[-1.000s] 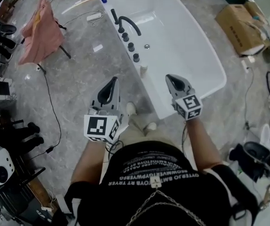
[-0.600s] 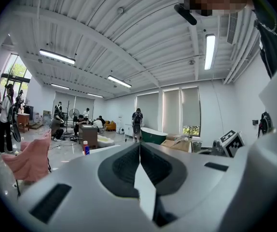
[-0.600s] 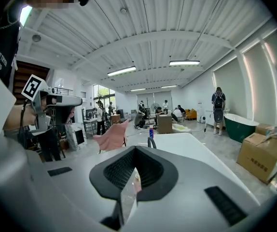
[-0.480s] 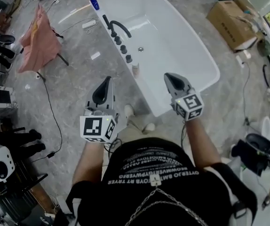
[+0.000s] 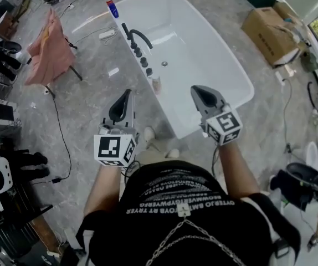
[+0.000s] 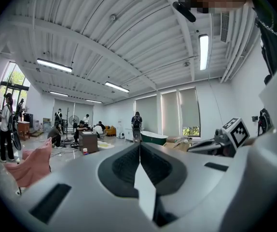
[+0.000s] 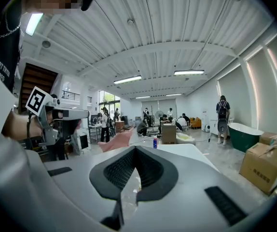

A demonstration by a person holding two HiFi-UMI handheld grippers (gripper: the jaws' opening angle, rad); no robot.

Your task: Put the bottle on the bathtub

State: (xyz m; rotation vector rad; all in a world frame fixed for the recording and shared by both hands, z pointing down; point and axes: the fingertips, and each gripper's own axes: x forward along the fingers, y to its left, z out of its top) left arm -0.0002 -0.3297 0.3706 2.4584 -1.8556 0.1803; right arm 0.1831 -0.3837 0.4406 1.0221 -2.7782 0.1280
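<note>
A white bathtub [image 5: 225, 71] stands on the grey floor ahead of me. A blue bottle with a red cap [image 5: 111, 6] stands upright on its far left corner, and shows small in the right gripper view [image 7: 155, 141] past the tub's rim [image 7: 186, 151]. A small pale bottle [image 5: 155, 83] stands on the near left rim, close to the black faucet [image 5: 138, 35]. My left gripper [image 5: 127, 93] [image 6: 139, 146] hangs shut and empty above the floor, left of the tub. My right gripper [image 5: 195, 90] [image 7: 134, 149] is shut and empty above the tub's near end.
A pink cloth [image 5: 51, 43] hangs on a stand at the left, with cables across the floor [image 5: 59, 121]. A cardboard box [image 5: 272, 29] lies right of the tub. Equipment crowds the left edge. Several people stand far off in the room [image 7: 222, 115].
Both grippers have risen, still shut and empty. The tub and blue bottle sit a little further left in the head view.
</note>
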